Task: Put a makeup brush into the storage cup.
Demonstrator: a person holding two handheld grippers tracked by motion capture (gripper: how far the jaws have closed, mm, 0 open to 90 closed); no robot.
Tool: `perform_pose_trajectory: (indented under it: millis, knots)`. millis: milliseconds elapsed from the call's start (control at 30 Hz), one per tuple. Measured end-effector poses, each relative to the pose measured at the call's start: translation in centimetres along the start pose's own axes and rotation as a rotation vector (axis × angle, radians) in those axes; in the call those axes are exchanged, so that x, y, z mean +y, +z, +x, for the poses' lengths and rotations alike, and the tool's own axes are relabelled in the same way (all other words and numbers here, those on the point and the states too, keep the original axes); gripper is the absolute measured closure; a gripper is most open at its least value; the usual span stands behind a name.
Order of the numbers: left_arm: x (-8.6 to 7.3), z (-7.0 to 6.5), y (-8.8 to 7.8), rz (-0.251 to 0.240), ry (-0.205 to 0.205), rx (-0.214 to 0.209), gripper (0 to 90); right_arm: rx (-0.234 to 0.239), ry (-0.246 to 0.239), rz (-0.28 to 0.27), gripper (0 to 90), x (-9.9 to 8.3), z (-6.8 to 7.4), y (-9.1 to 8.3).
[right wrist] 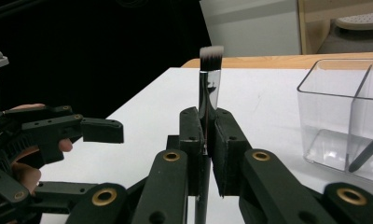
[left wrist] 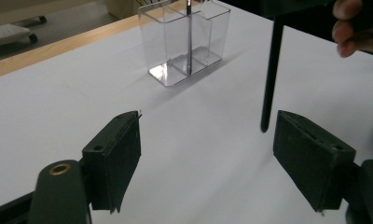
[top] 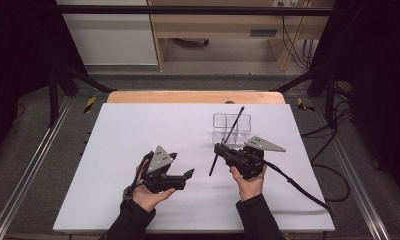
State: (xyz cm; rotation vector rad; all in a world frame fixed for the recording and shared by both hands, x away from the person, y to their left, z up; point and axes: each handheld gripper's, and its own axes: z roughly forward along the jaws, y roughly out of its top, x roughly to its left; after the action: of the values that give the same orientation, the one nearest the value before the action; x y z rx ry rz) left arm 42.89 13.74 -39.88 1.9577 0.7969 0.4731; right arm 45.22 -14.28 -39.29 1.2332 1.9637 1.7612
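My right gripper (top: 221,149) is shut on a makeup brush (top: 213,166), gripping its black handle partway up. The brush stands almost upright, with its pale-tipped bristles (right wrist: 211,55) up and the handle's lower end (left wrist: 265,126) hanging just above the table. In the right gripper view the jaws (right wrist: 208,119) press on the handle from both sides. My left gripper (top: 182,165) is open and holds nothing, a short way left of the brush; its jaws (left wrist: 208,125) stand wide apart above bare table. A clear divided container (top: 217,121) behind the brush holds another slim dark stick (left wrist: 188,37).
A white sheet (top: 138,130) covers the table, with a wooden edge (top: 188,96) at the far side. The right gripper's cable (top: 298,187) trails off to the right. Beyond the table are a dark frame, floor cables and shelving.
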Motion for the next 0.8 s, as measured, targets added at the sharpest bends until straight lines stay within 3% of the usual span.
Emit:
perform_pose_trajectory:
  millis: [300,400,800]
  knots:
    - [-1.3,1.9,-1.2,-0.001,-0.014,0.024,12.2,-0.023,-0.034,-0.004,83.7,0.1,-0.2,-0.4]
    - [-1.6,2.6,-1.8,-0.01,-0.038,0.037,11.1,-0.034,-0.036,-0.012,83.7,0.2,-0.6,-0.7]
    - [-2.6,4.6,-3.1,-0.003,-0.059,0.057,8.6,-0.074,-0.042,-0.033,83.7,0.6,-2.0,-1.4]
